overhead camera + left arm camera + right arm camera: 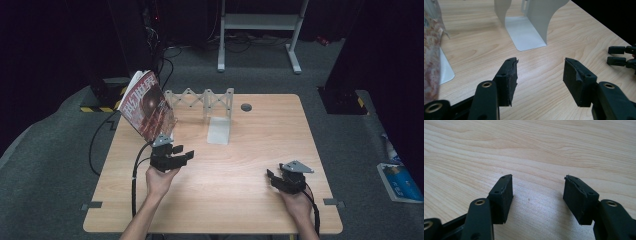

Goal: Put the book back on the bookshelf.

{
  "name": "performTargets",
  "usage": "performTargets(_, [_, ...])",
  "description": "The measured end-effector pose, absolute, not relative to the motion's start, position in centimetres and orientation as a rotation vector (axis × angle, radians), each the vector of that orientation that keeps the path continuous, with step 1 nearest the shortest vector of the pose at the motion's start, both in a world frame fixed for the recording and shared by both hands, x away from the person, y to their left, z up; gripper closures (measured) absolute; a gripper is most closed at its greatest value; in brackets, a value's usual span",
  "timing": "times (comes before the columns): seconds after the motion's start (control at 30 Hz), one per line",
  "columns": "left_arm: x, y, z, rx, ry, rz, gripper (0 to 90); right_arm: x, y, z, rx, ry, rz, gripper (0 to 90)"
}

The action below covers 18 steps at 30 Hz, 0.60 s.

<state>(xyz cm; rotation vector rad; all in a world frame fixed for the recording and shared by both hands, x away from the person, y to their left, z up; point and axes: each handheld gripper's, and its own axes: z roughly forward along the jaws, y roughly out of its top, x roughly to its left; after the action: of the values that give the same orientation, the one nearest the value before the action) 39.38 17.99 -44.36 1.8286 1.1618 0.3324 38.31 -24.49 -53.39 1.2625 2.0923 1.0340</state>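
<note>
A light wooden surface (pixel 240 165) carries a white expanding rack (pixel 202 102) near its far edge, with a white bookend plate (pixel 220 131) lying flat in front of it. A magazine (pixel 147 105) with a dark red cover leans tilted at the rack's left end; its printed title is too small to read, and in the left gripper view it is cut off at the left edge as a blurred reddish strip. The left gripper (pixel 172 152) sits just in front of the magazine's lower corner, held by the left hand (pixel 161 181); its jaws stand apart with nothing between them, bare wood showing through the gap in the left gripper view. The right gripper (pixel 280 178) rests near the right front of the surface in the right hand (pixel 296 200), well apart from the rack; its jaws are likewise spread wide over bare wood. A small dark round disc (pixel 246 107) lies near the far edge. The room beyond is dim; a white frame (pixel 260 30) stands on the floor there, and a blue and white item (pixel 400 182) at the right is hard to make out.
</note>
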Motion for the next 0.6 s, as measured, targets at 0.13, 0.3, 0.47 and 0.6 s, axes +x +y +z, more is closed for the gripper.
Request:
performTargets(0.13, [39.6,17.6,-44.8,1.835,1.163,0.331,45.2,38.3,-24.5,-53.4,1.266,2.092,1.035,40.7])
performTargets(0.3, [39.8,17.4,-45.3,1.828,1.172,0.321,45.4,38.3,-24.5,-53.4,1.261,2.093,1.034,40.8])
performTargets(0.47, [40.0,17.1,-45.8,1.830,1.178,0.313,45.6,38.3,-24.5,-53.4,1.263,2.093,1.034,40.7])
performTargets(0.6, [40.1,16.8,-46.2,1.831,1.174,0.318,45.6,38.3,-24.5,-53.4,1.263,2.092,1.034,40.8])
